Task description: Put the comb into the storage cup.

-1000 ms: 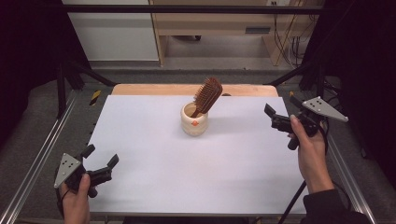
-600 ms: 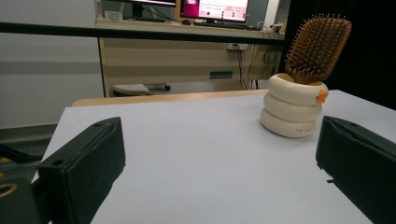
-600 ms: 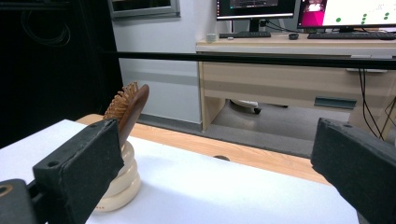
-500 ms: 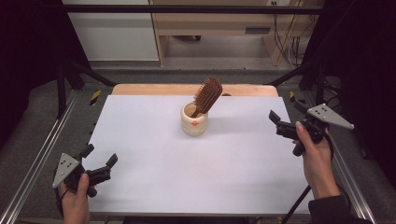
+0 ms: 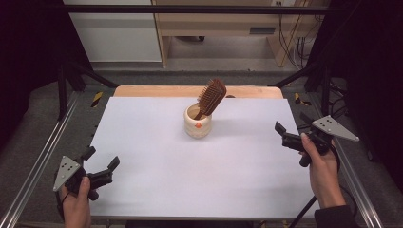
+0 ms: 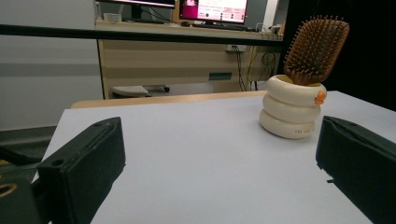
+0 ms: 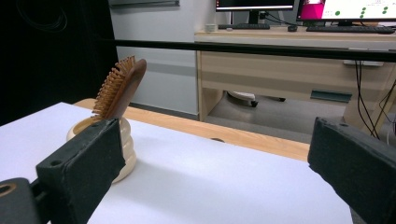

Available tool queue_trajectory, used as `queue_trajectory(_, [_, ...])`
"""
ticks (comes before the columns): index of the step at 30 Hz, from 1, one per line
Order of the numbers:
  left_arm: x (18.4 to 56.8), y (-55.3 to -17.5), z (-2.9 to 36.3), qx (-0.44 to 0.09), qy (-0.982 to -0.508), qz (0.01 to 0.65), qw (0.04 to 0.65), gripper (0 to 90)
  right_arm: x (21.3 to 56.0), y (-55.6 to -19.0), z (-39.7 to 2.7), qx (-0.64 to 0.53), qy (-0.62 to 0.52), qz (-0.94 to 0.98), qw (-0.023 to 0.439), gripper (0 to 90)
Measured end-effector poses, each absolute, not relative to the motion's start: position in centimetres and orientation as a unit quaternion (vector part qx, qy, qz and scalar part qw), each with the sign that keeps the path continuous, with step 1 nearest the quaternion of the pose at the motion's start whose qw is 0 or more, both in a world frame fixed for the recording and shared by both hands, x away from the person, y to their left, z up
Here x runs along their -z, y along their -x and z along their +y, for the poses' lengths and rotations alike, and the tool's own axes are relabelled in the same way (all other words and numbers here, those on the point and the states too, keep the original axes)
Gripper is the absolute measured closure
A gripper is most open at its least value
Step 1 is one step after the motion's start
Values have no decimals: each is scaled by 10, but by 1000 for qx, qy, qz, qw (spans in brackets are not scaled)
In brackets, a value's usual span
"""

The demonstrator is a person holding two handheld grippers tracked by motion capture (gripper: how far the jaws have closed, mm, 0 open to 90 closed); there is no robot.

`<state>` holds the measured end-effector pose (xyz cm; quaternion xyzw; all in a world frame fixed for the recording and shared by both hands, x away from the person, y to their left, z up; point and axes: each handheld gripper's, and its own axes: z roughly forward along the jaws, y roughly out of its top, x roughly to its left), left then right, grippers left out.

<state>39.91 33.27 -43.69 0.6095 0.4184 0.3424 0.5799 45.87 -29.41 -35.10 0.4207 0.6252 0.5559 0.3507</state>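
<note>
One wooden hairbrush point(image 5: 211, 97) stands handle-down in one cream cup point(image 5: 197, 122) shaped like three stacked rings, with a small orange mark on its side. The brush head is a brown oval paddle with rows of pale pins, and it tilts toward the far right corner of the white surface point(image 5: 190, 180). The cup sits near the middle of the far edge. The left hand-held gripper point(image 5: 100, 167) hangs at the near left corner, jaws spread and empty. The right hand-held gripper point(image 5: 291, 129) is at the right edge, also spread wide with nothing between its jaws.
</note>
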Motion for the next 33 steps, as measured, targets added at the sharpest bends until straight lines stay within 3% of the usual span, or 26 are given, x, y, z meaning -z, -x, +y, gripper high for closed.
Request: queue_trajectory(33, [437, -399, 332, -339, -612, 414, 583, 16, 404, -436, -303, -561, -422, 624, 343, 40])
